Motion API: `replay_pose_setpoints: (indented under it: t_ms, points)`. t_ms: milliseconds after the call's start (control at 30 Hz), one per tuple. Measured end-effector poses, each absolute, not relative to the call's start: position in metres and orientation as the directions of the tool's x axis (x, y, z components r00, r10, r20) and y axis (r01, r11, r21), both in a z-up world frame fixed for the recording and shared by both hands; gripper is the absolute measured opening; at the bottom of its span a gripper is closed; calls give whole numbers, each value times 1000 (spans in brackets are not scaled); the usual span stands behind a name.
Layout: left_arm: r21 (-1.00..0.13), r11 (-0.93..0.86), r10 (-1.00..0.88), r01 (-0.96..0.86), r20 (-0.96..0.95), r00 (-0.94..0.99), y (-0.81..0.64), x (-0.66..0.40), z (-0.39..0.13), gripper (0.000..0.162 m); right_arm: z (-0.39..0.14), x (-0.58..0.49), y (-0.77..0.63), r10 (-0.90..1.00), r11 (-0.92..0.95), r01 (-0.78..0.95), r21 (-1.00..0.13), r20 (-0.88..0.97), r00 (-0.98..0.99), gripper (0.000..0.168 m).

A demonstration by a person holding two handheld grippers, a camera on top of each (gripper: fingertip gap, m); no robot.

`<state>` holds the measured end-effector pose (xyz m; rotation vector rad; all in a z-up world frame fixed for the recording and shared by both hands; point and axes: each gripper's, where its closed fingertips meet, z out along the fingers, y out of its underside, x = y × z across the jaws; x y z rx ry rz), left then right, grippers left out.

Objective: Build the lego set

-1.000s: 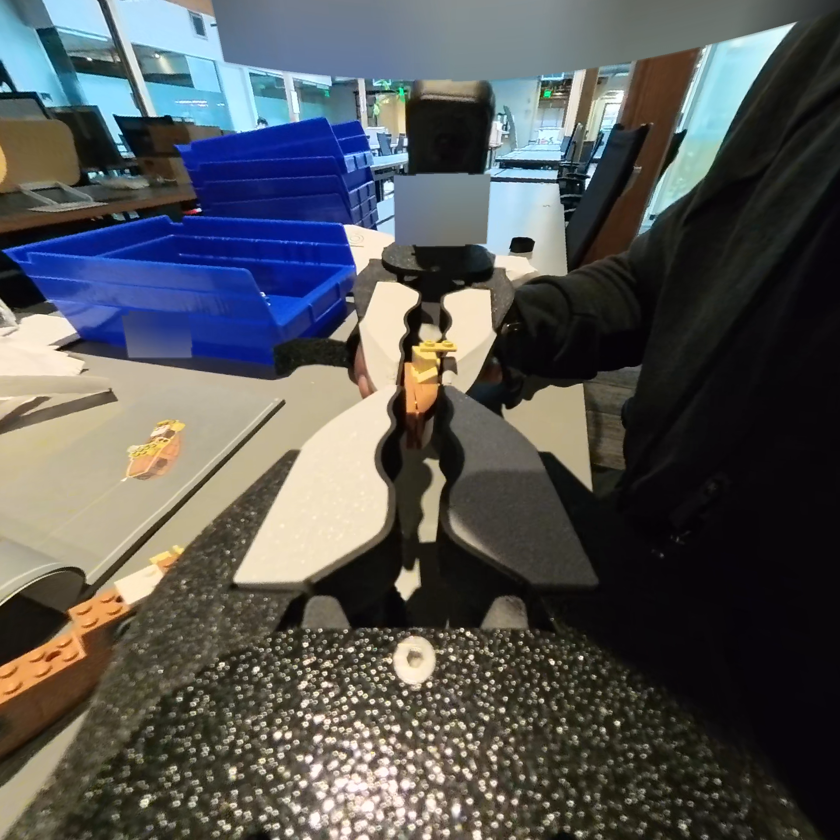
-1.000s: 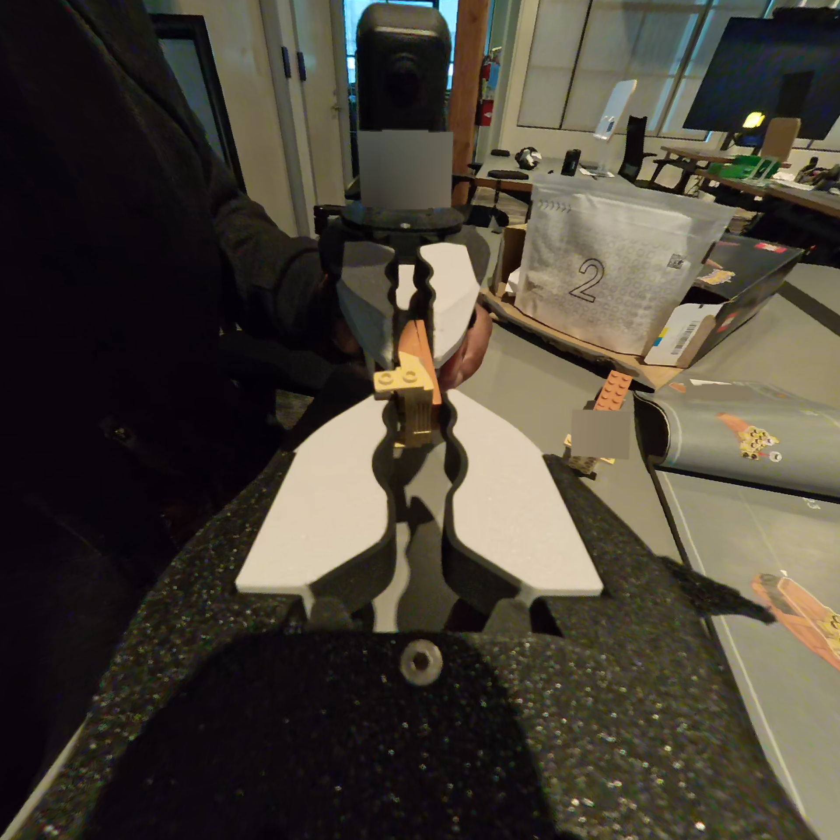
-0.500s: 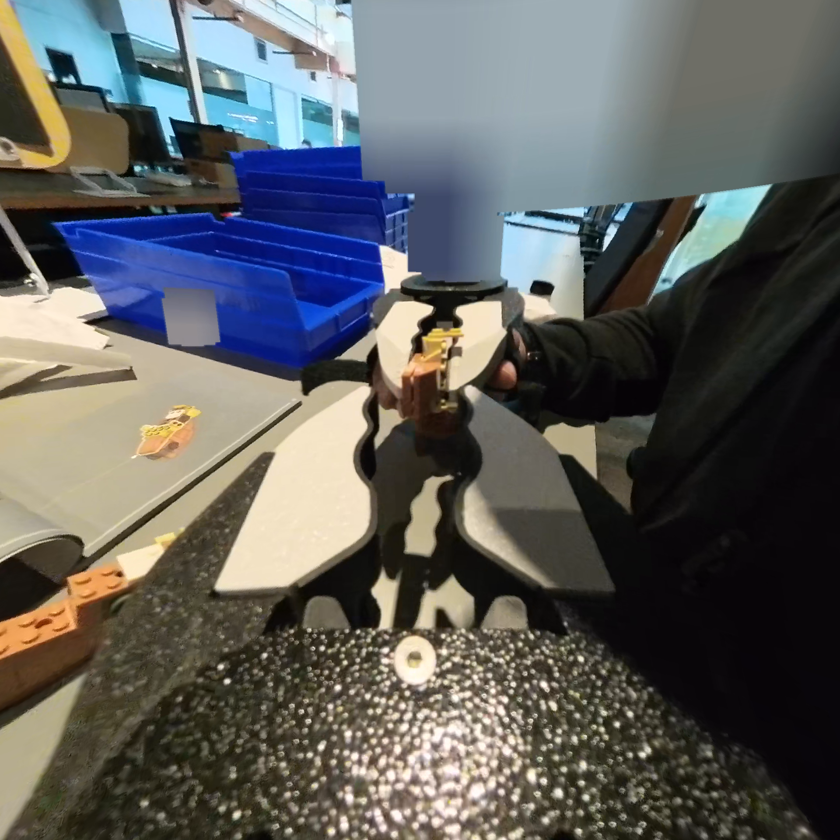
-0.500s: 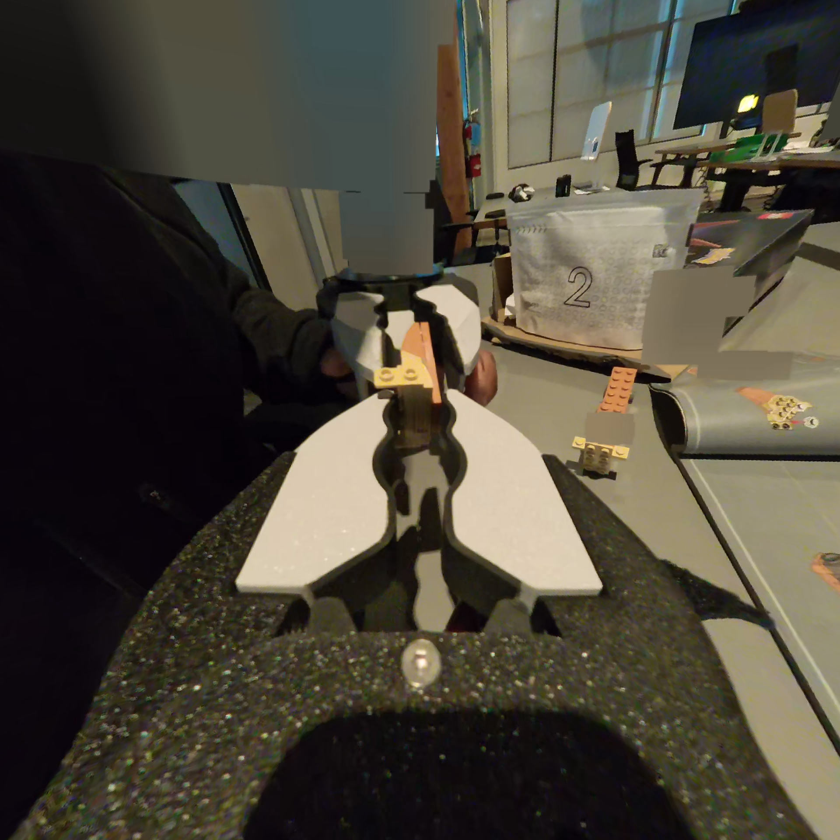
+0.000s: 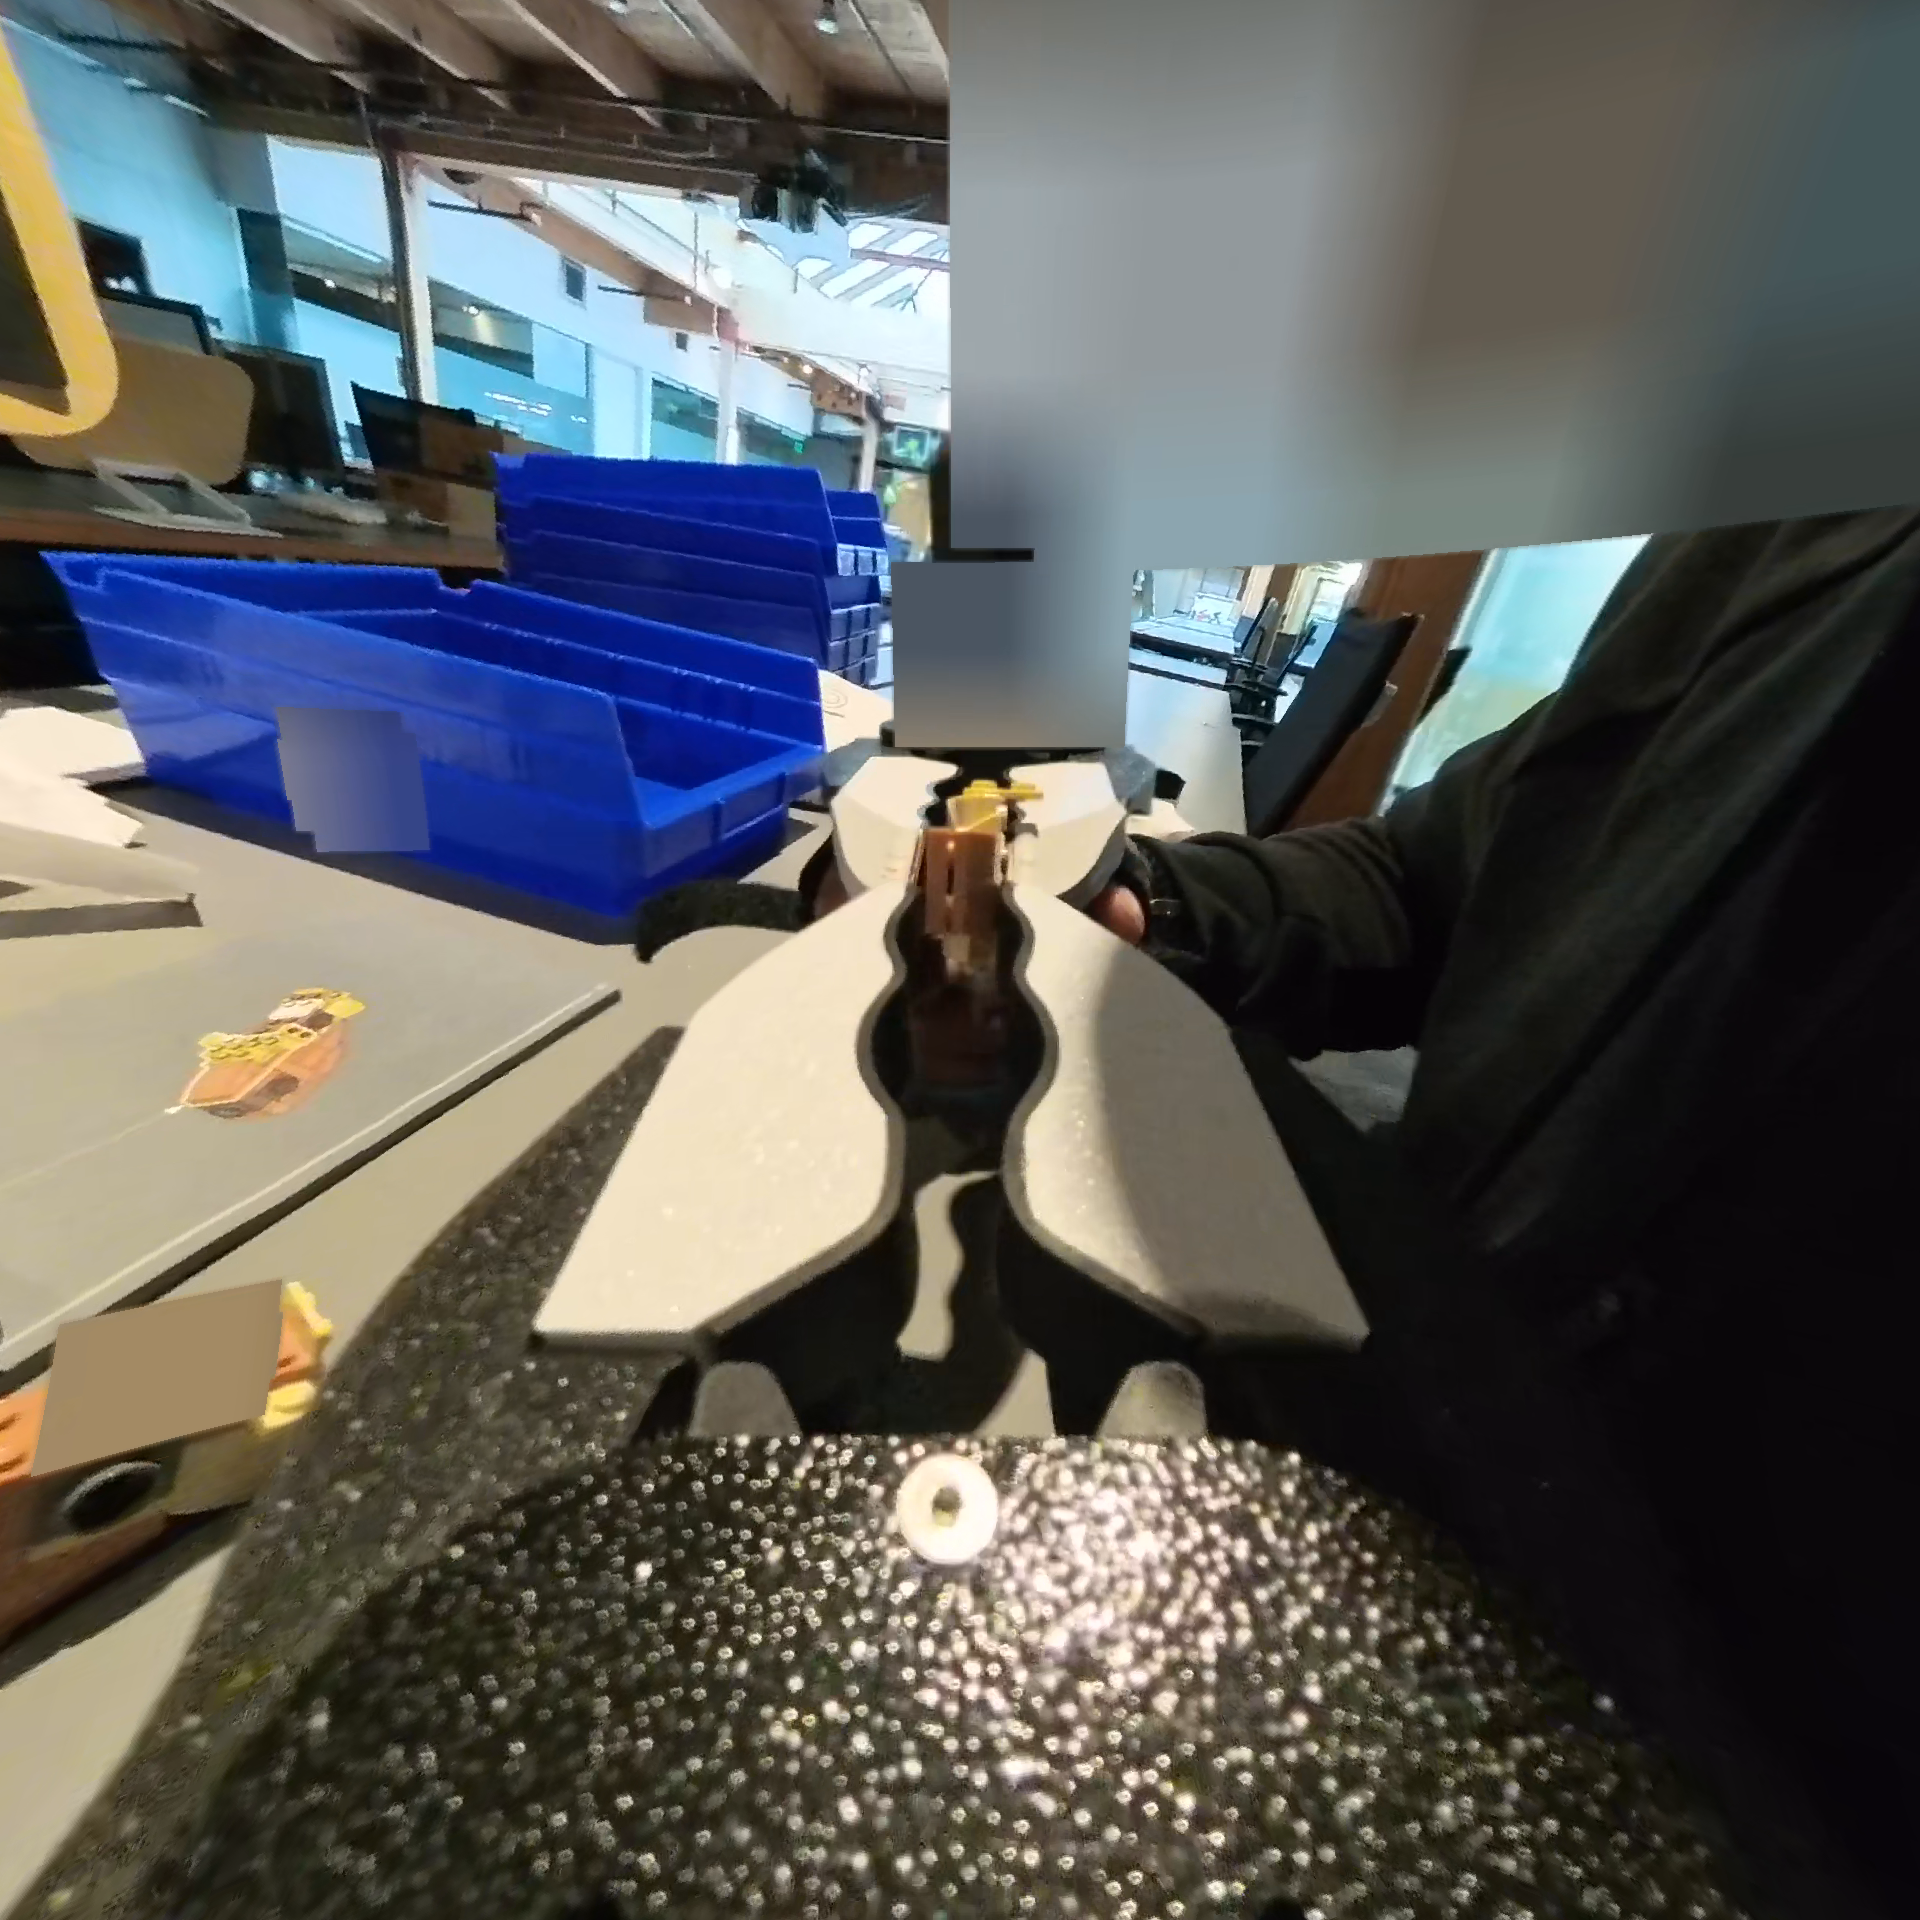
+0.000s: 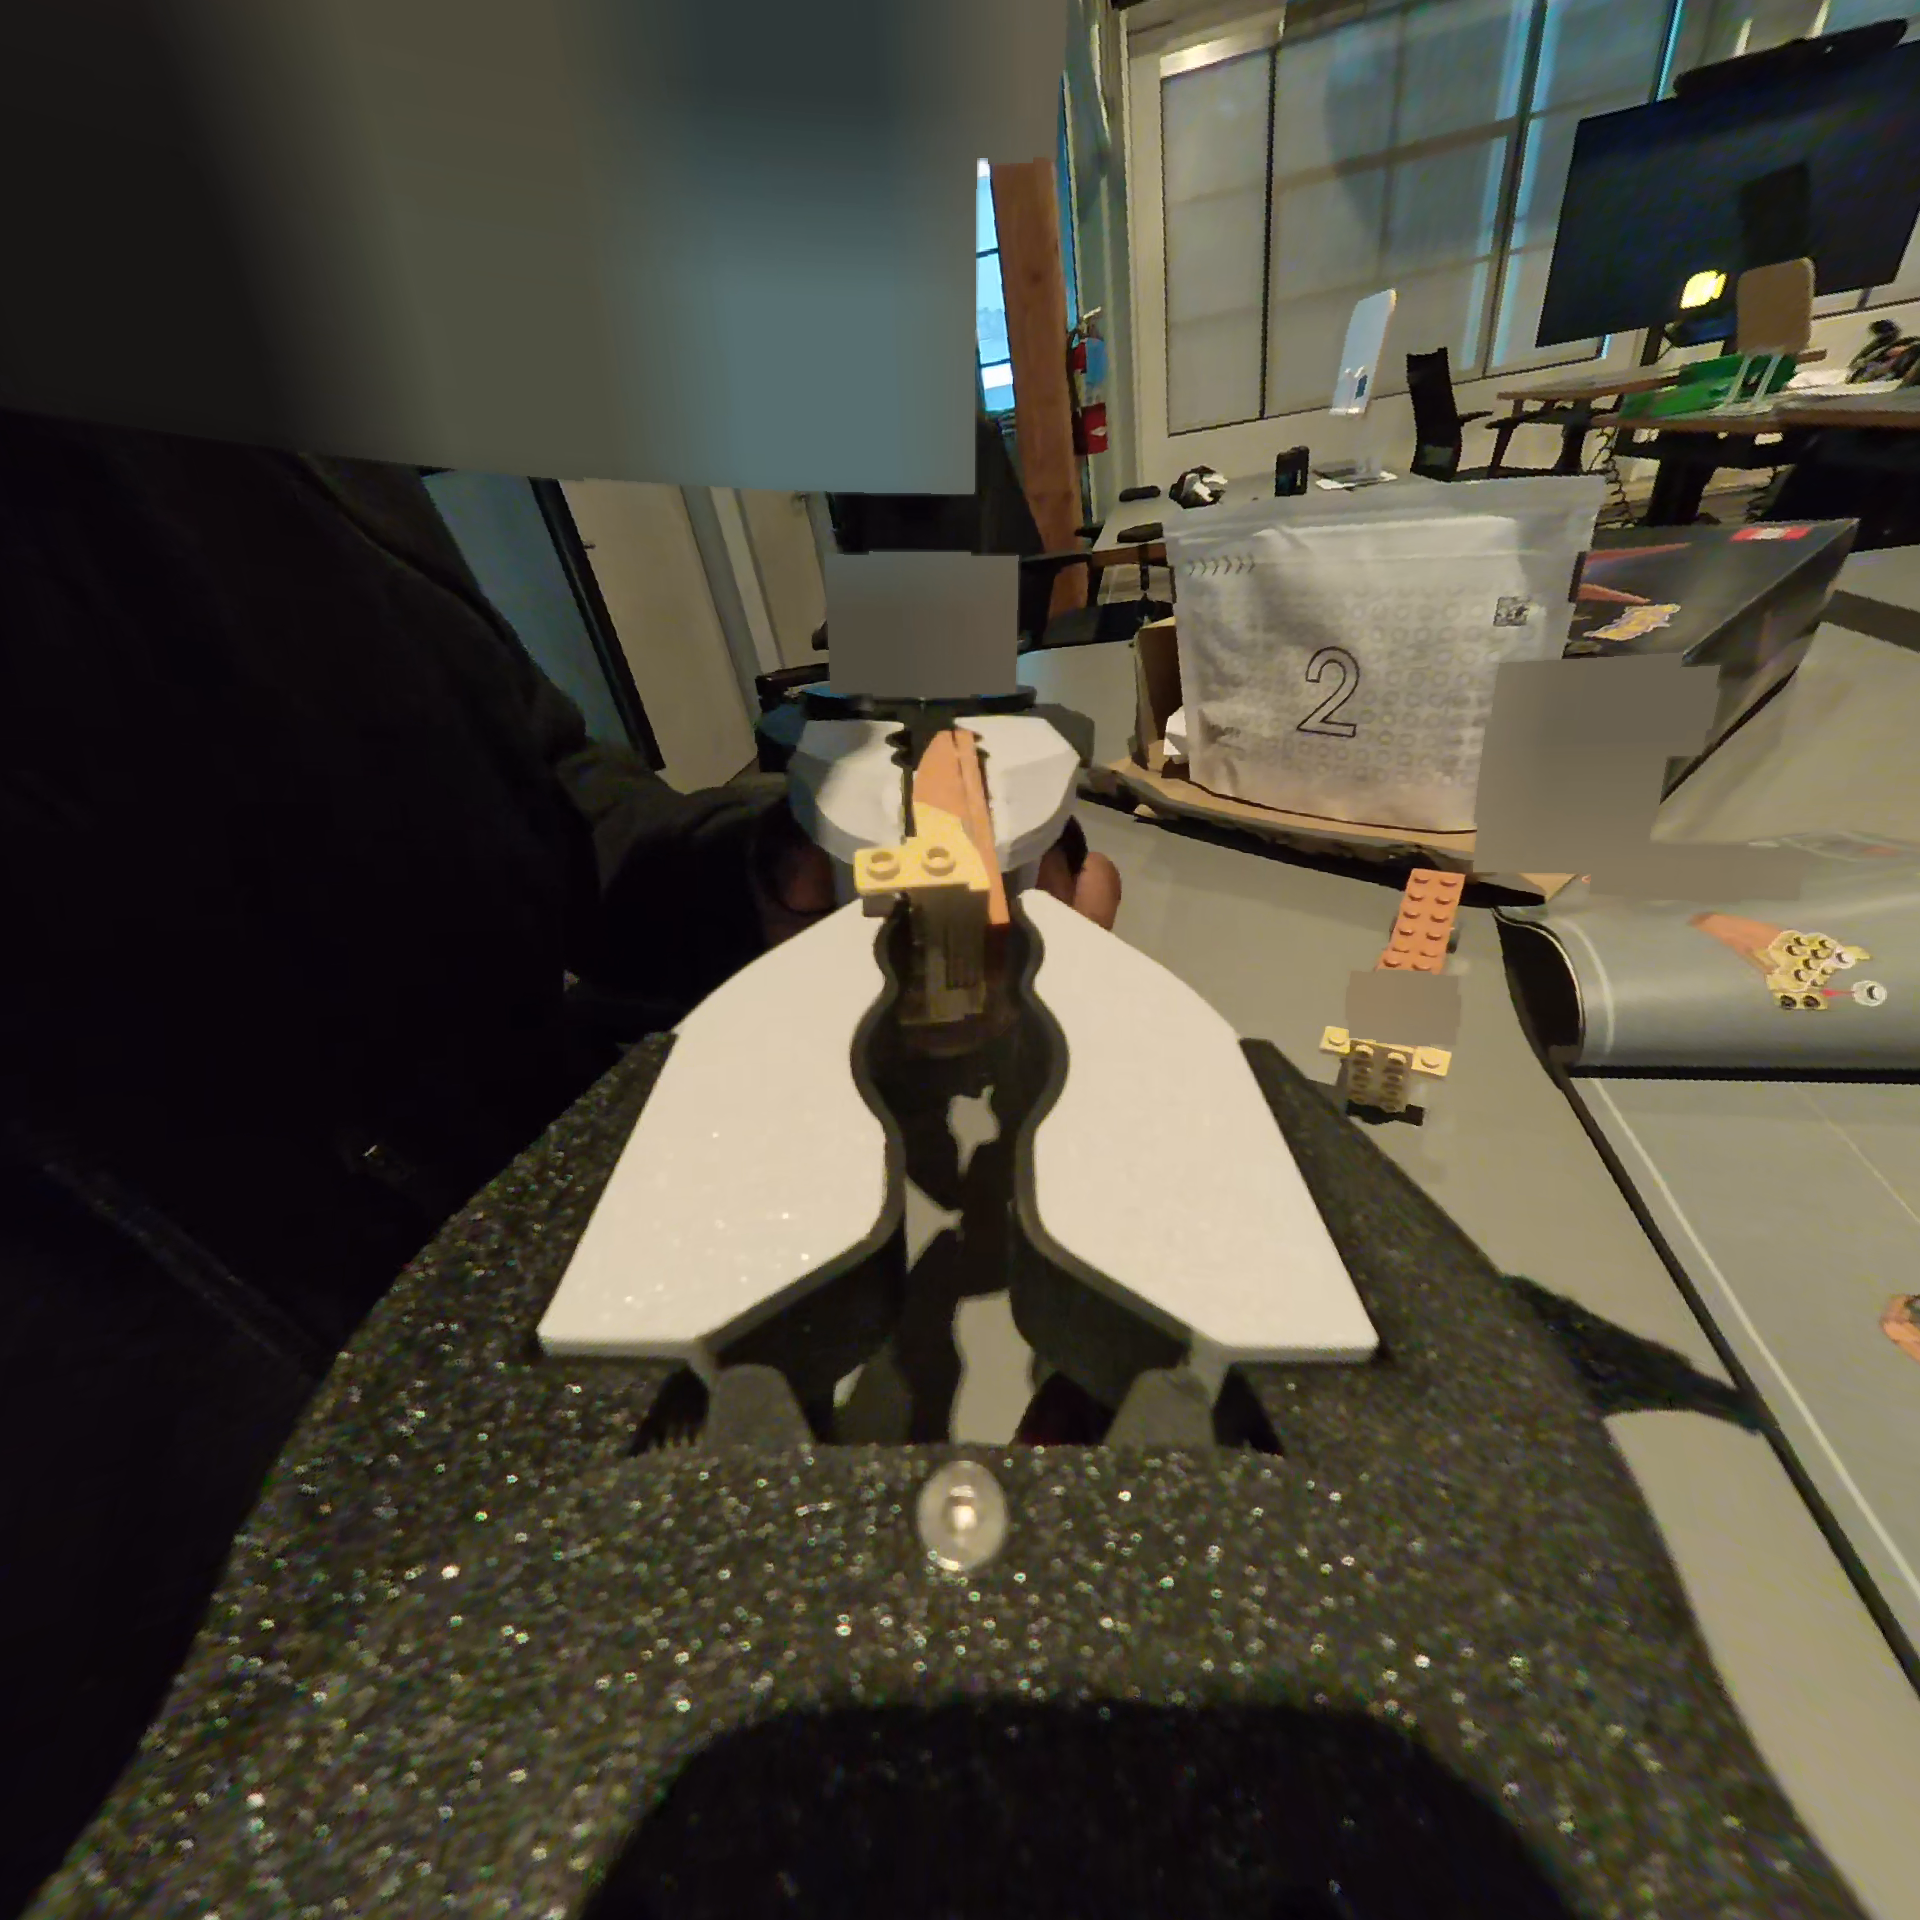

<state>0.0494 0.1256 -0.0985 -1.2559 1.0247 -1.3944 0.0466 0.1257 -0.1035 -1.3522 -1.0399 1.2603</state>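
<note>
My two grippers face each other tip to tip above the grey table. My left gripper (image 5: 956,920) is shut on an orange-brown lego piece (image 5: 958,883). My right gripper (image 6: 948,940) is shut on a tan lego piece (image 6: 925,873) with two studs on its top. The two pieces meet between the fingertips. In the right wrist view the orange plate (image 6: 961,795) runs back into the left gripper's pale fingers (image 6: 831,821). In the left wrist view the tan piece (image 5: 987,808) shows in the right gripper's fingers (image 5: 1070,842). The person's hands and dark sleeves are behind each gripper.
Blue bins (image 5: 468,727) stand at the back left. An open instruction booklet (image 5: 260,1060) lies on the table, also in the right wrist view (image 6: 1714,977). A loose orange plate (image 6: 1423,920) and a small tan assembly (image 6: 1382,1070) lie beside it. A white bag (image 6: 1351,665) and a box (image 6: 1714,592) stand behind. My two grippers' fingertips are within a few centimetres of each other. Left tips and right tips are each some 20 cm from the loose orange plate (image 6: 1423,920).
Both grippers have come down nearer the table and levelled out, still holding the two pieces together. Neither jaw has opened.
</note>
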Motion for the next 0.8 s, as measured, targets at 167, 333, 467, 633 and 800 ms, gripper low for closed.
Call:
replay_pose_setpoints:
  t_ms: [167, 333, 467, 633, 800]
  points:
    - [-979, -179, -984, 100, 180, 0, 126, 49, -100, 12, -106, 46, 126, 983, -155, -18, -988, -156, 99, 17]
    - [-973, -210, -977, 93, 211, 3, 127, 49, -102, 12, -107, 46, 128, 983, -148, -12, -989, -148, 112, 17]
    - [-970, -212, -976, 123, 216, 18, 128, 50, -99, 12, -103, 47, 129, 982, -147, -42, -988, -151, 111, 17]
    - [-965, -173, -980, 197, 188, 61, 130, 50, -87, 28, -97, 49, 130, 984, -111, -85, -990, -122, 132, 17]
    - [-948, -164, -977, 274, 195, 90, 136, 44, -81, 23, -94, 51, 130, 983, -137, -116, -984, -150, 110, 16]
